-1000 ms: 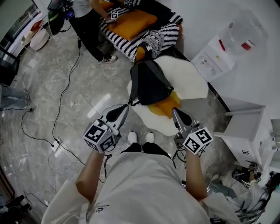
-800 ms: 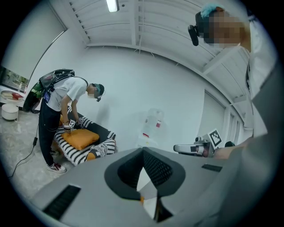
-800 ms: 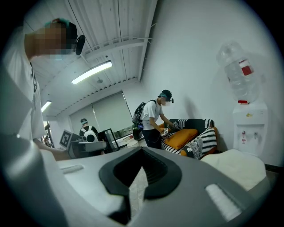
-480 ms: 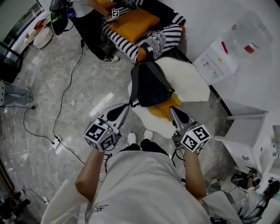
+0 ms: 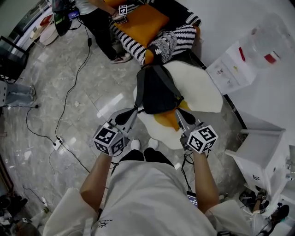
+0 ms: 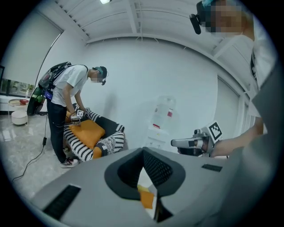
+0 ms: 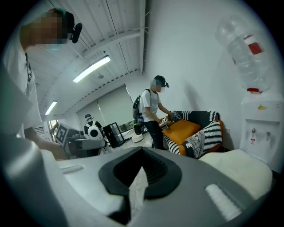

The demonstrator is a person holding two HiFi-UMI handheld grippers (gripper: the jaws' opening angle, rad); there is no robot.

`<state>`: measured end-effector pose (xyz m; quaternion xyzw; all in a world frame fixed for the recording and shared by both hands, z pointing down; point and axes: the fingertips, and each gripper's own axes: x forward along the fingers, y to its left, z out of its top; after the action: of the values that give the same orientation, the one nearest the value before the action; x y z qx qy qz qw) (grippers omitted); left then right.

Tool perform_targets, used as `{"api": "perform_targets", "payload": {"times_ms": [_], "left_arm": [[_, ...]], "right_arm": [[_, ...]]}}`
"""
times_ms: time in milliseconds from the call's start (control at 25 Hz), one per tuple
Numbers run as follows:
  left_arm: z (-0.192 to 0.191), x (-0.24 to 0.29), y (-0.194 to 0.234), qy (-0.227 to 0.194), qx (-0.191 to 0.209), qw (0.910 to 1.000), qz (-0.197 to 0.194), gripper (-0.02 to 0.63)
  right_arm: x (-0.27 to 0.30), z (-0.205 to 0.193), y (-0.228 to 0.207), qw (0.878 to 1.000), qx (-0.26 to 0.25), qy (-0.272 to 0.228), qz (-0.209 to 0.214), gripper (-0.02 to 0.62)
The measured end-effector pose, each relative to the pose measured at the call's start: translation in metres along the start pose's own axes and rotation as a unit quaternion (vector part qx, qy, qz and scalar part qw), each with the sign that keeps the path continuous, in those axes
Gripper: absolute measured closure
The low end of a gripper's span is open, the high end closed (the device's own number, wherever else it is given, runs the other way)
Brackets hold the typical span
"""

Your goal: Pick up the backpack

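A black backpack [image 5: 156,90] lies on a white, egg-shaped cushion [image 5: 203,90] with an orange middle [image 5: 168,117], on the floor in front of me. My left gripper [image 5: 132,112] points at the backpack's near left corner, close to a strap end, jaws shut and empty. My right gripper [image 5: 178,113] points at its near right corner over the orange patch, also shut and empty. In the left gripper view the jaws [image 6: 144,155] meet, with the right gripper [image 6: 195,142] beyond them. The right gripper view shows shut jaws [image 7: 142,153] and the white cushion [image 7: 242,170].
Behind the backpack stands a striped sofa [image 5: 179,34] with an orange cushion [image 5: 143,20], and a person [image 5: 92,14] bends over it. A water dispenser [image 5: 258,50] and a white cabinet [image 5: 262,147] stand at the right. Cables and a power strip [image 5: 57,144] lie on the floor at the left.
Both grippers have moved forward and down toward the near edge of the backpack, the right one now over the orange patch. Their jaws stayed shut.
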<state>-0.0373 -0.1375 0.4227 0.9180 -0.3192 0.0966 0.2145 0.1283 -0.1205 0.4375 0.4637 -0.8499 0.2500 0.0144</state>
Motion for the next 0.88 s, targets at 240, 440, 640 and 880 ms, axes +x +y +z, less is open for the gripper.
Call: {"api": "perform_targets", "payload": {"times_ms": [240,440,640,880], "left_arm": [[-0.022,0.029,0.019,0.020,-0.015,0.9993,0.026,0.612],[-0.043,0.055,0.058,0.044,-0.023,0.9970,0.060,0.612],[-0.061,0.080,0.099,0.051,-0.036,0.9946,0.082,0.612],[-0.097,0.115,0.160,0.056,-0.062,0.9921,0.093,0.612]], "right_arm": [[0.033,-0.015,-0.041,0.999,0.009,0.026,0.017,0.594],[0.070,-0.038,-0.079,0.998,0.026,0.050,0.013,0.594],[0.104,-0.062,-0.107,0.997,0.036,0.071,0.002,0.594],[0.145,-0.099,-0.142,0.995,0.033,0.095,-0.021,0.594]]}}
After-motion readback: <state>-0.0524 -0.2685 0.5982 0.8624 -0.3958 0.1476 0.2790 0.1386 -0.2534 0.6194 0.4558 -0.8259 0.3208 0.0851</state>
